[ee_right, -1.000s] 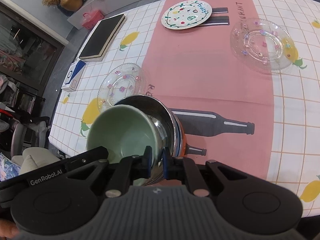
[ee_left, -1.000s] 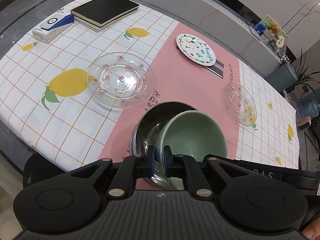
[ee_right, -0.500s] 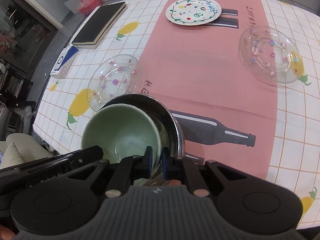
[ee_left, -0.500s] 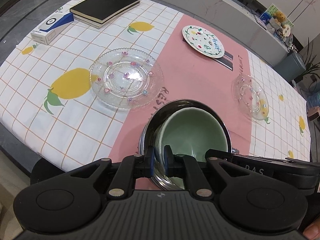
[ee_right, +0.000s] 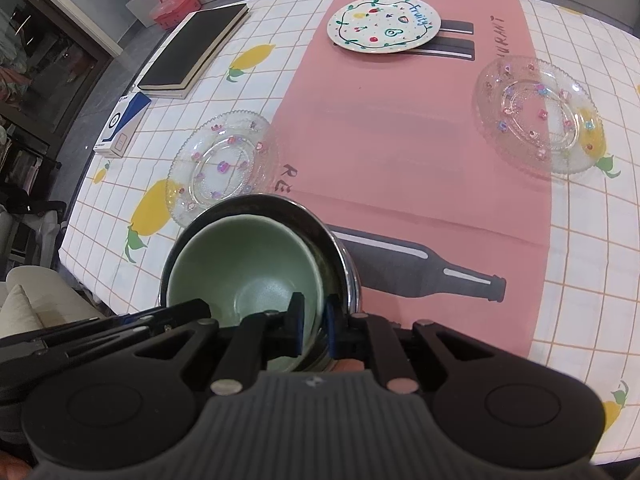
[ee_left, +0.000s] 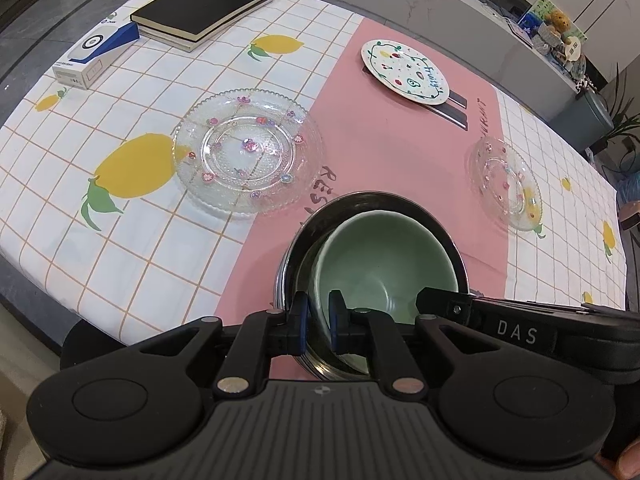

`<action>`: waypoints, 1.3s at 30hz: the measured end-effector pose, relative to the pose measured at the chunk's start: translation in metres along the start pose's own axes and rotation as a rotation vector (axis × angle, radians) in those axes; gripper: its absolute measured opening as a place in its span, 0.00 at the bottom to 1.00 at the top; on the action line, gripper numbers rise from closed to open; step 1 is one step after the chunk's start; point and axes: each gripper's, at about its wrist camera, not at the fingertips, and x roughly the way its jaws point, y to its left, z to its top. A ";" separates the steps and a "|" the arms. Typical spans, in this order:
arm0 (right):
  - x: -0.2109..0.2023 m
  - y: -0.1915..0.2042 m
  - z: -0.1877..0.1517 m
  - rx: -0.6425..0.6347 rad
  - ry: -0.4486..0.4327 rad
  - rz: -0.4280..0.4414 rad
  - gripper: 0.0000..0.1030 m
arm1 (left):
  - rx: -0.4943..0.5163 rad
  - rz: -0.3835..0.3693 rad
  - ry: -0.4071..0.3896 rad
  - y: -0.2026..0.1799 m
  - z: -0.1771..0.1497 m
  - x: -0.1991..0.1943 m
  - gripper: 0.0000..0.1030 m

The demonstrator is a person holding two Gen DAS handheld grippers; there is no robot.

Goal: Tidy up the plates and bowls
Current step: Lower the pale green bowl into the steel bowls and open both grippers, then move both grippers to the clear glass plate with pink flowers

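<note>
A pale green bowl (ee_left: 384,256) (ee_right: 244,264) sits tilted inside a steel bowl (ee_left: 308,240) (ee_right: 340,256) near the table's front edge. My left gripper (ee_left: 318,320) is shut on the green bowl's near rim. My right gripper (ee_right: 312,326) is shut on the same bowl's rim from the other side. A clear glass plate with flower dots (ee_left: 248,152) (ee_right: 224,164) lies to the left. A second glass plate (ee_left: 506,184) (ee_right: 538,120) lies to the right. A white plate painted with fruit (ee_left: 404,72) (ee_right: 384,24) lies at the back.
A black book (ee_left: 204,8) (ee_right: 196,50) and a blue-and-white box (ee_left: 96,54) (ee_right: 122,124) lie at the table's far left. The cloth (ee_left: 380,140) has a pink middle strip and lemon-print checks. The table edge runs just below the bowls.
The green bowl has sunk lower into the steel bowl and sits more level. Both grippers keep their hold on its rim.
</note>
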 end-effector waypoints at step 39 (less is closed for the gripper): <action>0.034 0.000 0.087 -0.087 -0.094 0.054 0.41 | -0.191 -0.085 -0.294 0.119 0.061 -0.003 0.31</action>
